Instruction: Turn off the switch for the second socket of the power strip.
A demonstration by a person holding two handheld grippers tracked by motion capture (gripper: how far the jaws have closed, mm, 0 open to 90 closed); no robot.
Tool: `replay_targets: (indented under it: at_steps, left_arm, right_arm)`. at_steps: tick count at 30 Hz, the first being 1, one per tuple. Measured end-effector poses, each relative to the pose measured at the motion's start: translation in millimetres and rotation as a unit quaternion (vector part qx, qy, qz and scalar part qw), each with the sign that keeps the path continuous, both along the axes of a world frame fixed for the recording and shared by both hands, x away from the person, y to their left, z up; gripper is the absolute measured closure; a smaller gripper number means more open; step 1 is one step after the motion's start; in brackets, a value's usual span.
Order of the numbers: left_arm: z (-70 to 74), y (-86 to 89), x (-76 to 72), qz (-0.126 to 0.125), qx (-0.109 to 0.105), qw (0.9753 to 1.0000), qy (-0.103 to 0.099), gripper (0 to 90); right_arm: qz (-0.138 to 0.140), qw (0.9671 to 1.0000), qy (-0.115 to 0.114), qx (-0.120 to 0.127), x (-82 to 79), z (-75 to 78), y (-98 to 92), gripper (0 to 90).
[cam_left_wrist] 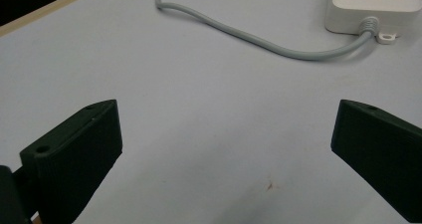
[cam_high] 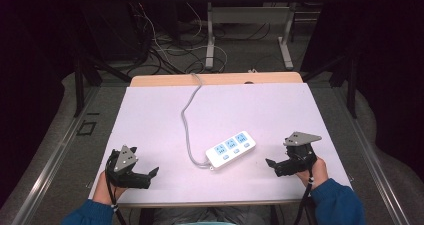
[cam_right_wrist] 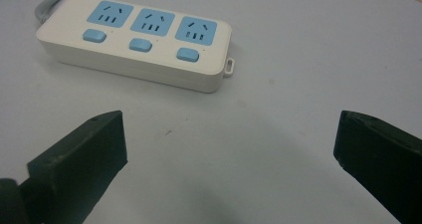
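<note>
both tongs [cam_high: 154,174] [cam_high: 270,165] gape empty beside white power strip [cam_high: 230,148] with three blue sockets.

A cream-white power strip [cam_right_wrist: 134,47] with three sky-blue sockets and blue buttons trails a pale grey cord [cam_high: 187,120] across the plain lilac-white counter [cam_high: 150,115], flanked by black claws.
</note>
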State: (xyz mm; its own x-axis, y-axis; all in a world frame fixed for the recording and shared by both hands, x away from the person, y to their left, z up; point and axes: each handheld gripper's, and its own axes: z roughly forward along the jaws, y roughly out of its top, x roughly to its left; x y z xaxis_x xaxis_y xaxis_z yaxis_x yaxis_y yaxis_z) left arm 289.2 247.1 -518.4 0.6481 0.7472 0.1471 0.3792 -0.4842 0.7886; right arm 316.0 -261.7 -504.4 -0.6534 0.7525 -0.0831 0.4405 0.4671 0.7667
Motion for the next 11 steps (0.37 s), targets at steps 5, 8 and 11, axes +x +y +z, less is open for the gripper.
replay_targets:
  at_steps: [5,8,11]
  left_arm:
    - [-0.3,-0.3,0.0,0.001,0.0,1.0,-0.002,0.0]
    - [-0.6,-0.9,-0.3,0.001,-0.003,1.0,0.006,0.0]
    - [-0.6,-0.9,0.3,0.0,0.001,1.0,0.007,0.0]
  right_arm:
    - [-0.004,1.0,-0.001,0.003,-3.7,-3.8,-2.5,0.0]
    - [-0.003,1.0,0.005,0.004,-4.7,-3.3,-3.2,0.0]
    - [-0.001,1.0,0.007,0.004,-3.8,-3.7,-3.8,0.0]
